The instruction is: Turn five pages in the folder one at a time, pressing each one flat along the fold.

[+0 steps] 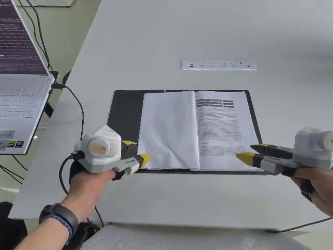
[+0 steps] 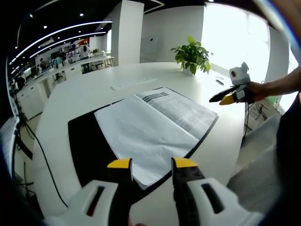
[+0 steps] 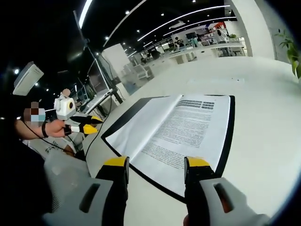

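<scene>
Two grippers sit over the near edge of an open black folder (image 1: 124, 114), which lies flat in the middle of the white desk (image 1: 156, 41), square to its near edge. The left gripper (image 1: 137, 151) is at the folder's near-left corner. Its yellow-tipped jaws are parted by a clear gap with nothing between them, and they point across the corner of the blank left page (image 1: 166, 130). Whether a tip touches the paper cannot be told. The right gripper (image 1: 252, 152) comes in from the right side at the folder's near-right corner. Its jaws are likewise spread and hold nothing, with the lower tip over the edge of the printed right page (image 1: 221, 130). Contact there is also unclear. Both pages lie flat either side of the centre fold, and the black cover shows as a wide band left of the blank page. A white power strip (image 1: 218, 65) lies beyond the folder toward the far edge of the desk, well apart from it. An open laptop (image 1: 21, 88) sits at the desk's left edge, with a black cable (image 1: 78, 107) running down from it past the folder's left side.
</scene>
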{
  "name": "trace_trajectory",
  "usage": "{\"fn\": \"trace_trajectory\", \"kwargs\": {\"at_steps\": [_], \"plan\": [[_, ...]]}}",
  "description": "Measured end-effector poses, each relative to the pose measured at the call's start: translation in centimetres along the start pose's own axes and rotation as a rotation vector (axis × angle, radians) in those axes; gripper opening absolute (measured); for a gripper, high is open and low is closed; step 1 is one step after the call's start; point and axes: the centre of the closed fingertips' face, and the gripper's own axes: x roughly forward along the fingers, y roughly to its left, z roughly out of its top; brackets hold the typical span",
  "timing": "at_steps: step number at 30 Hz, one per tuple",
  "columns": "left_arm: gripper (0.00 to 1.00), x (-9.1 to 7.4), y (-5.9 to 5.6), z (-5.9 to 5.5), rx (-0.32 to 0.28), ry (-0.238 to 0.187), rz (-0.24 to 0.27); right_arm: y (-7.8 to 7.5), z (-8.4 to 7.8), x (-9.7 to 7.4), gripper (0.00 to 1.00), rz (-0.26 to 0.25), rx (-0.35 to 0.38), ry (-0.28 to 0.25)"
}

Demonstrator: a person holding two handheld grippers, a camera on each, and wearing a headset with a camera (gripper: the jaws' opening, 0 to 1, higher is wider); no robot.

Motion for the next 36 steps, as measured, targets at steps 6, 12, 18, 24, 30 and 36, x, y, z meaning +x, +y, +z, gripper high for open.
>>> {"fn": "trace_trajectory", "kwargs": {"at_steps": [6,12,18,24,30,36], "plan": [[0.41,-1.4,0.0,0.5,0.012,-0.009,-0.003,-0.9,1.3,-2.0,0.54,-0.046,-0.028,-0.045],[0.52,-2.7,0.0,0.6,0.003,-0.004,-0.001,-1.0,1.5,-3.4,0.61,-0.069,-0.047,-0.056],[0.59,-4.2,0.1,0.8,-0.031,-0.032,0.023,-0.6,1.0,-4.7,0.69,-0.093,-0.059,-0.060],[0.69,-5.3,-0.4,-0.1,-0.067,-0.024,0.039,0.2,-0.4,-5.3,0.77,-0.101,-0.069,-0.034],[0.78,-5.8,-0.7,-0.6,-0.093,-0.023,0.050,0.9,-1.2,-5.7,0.86,-0.108,-0.089,-0.013],[0.81,-6.2,-0.8,-0.8,-0.105,-0.030,0.060,1.3,-1.3,-5.9,0.88,-0.107,-0.109,-0.002]]}}
